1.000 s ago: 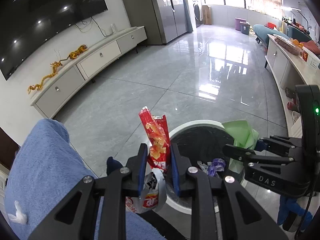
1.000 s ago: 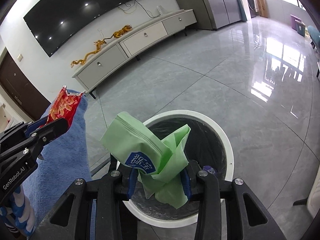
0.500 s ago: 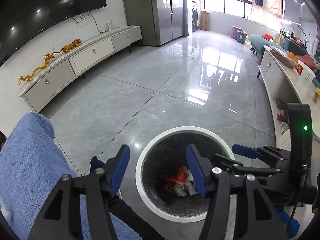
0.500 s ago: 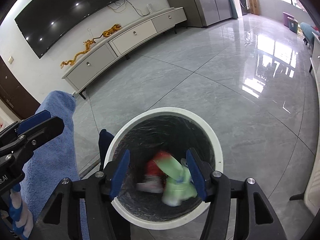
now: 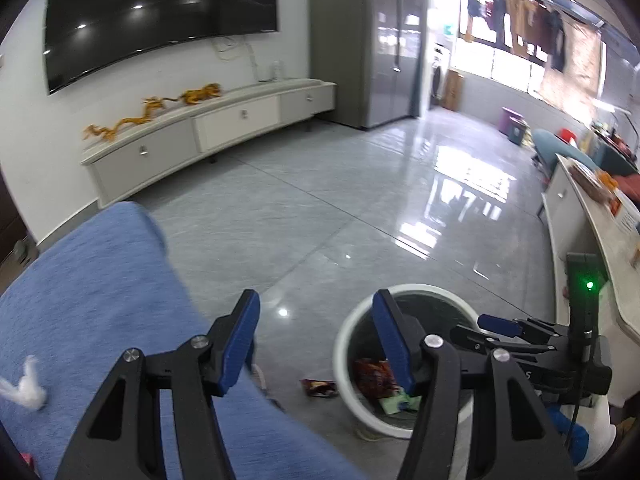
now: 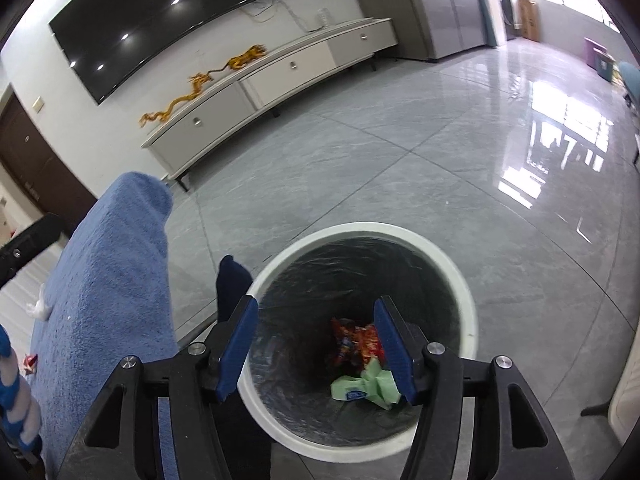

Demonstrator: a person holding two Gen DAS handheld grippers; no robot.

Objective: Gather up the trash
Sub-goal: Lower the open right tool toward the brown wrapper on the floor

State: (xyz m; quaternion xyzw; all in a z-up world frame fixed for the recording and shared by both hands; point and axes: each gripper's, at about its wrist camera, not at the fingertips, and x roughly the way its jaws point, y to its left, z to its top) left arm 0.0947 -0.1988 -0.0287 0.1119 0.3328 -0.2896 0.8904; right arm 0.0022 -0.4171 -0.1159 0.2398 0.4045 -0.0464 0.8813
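Now I have wide, bare grey floor [image 6: 400,160] running from the white bin [image 6: 460,276] out to the long TV cabinet [image 6: 280,76], while a blue towel-covered surface [image 6: 112,300] crowds my left side right up beside the bin's rim. My right gripper [image 6: 316,340] tilts down over the bin mouth, its jaws about half apart with nothing between them. My left gripper [image 5: 316,340] also angles down, its jaws likewise half apart and empty, and it has swung left and up, so the bin now sits off to its right. Both jaws have just been opening: the red snack bag [image 6: 356,340] and the green pouch [image 6: 368,384] they held a second ago now lie at the bottom of the bin. A small dark wrapper [image 5: 318,387] lies on the floor just beside the bin.
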